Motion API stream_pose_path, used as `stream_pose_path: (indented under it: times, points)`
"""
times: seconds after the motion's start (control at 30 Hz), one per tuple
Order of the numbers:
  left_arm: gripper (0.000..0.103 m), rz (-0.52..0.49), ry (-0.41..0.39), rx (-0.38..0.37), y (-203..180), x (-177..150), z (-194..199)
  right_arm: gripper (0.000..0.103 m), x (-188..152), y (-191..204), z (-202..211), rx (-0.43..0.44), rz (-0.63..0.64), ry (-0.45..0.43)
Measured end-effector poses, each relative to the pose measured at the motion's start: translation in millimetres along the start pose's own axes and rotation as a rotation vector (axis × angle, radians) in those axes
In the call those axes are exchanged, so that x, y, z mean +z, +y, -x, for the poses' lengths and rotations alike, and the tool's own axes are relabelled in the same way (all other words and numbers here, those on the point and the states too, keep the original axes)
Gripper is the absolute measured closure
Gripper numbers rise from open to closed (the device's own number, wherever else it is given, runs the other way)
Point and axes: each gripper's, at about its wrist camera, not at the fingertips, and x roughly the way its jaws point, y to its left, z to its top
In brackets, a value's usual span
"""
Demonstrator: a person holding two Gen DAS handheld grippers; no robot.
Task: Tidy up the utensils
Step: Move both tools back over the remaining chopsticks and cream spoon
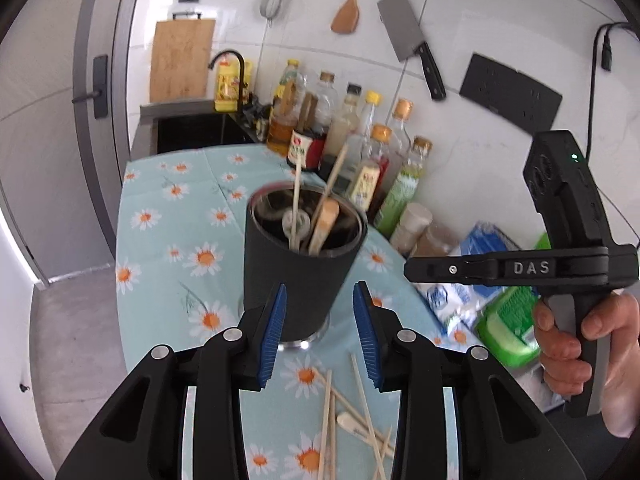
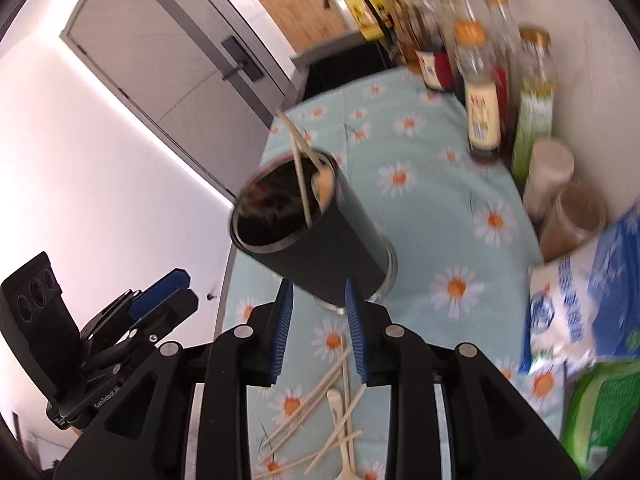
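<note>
A dark cup point(image 1: 304, 268) point(image 2: 316, 236) stands on the daisy tablecloth point(image 1: 160, 216) point(image 2: 424, 184) and holds two chopsticks point(image 1: 296, 200) and a wooden utensil point(image 1: 326, 220). Loose chopsticks point(image 1: 360, 412) point(image 2: 320, 392) and a pale wooden spoon point(image 1: 352, 424) point(image 2: 338, 404) lie on the cloth in front of it. My left gripper point(image 1: 320, 332) is open and empty, just in front of the cup's base. My right gripper point(image 2: 318, 332) is open and empty above the loose chopsticks. Each gripper shows in the other's view: the right one point(image 1: 412, 270) and the left one point(image 2: 160, 296).
Several sauce and oil bottles point(image 1: 360, 148) point(image 2: 484, 92) line the back wall. Jars point(image 2: 560, 200), blue-white packets point(image 2: 580, 312) and a green pack point(image 1: 508, 328) sit at the right. A sink with a black tap point(image 1: 232, 76), a cutting board, a cleaver point(image 1: 412, 40) and a spatula are behind.
</note>
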Motion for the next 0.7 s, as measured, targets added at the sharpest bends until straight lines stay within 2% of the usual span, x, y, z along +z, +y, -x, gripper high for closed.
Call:
stream_pose_path:
  times: [0.37,0.57,0.7]
  points:
    - [0.069,0.025,0.180,-0.027,15,-61,-12,0.074,-45,-32,-48,-0.026,-0.184,0.215]
    - [0.069,0.046,0.243,-0.038,21,-85,-17,0.074,-60,-40,-72,-0.026,-0.277,0.319]
    - [0.069,0.059,0.266,-0.047,25,-97,-17,0.074,-68,-43,-88,-0.060,-0.317,0.382]
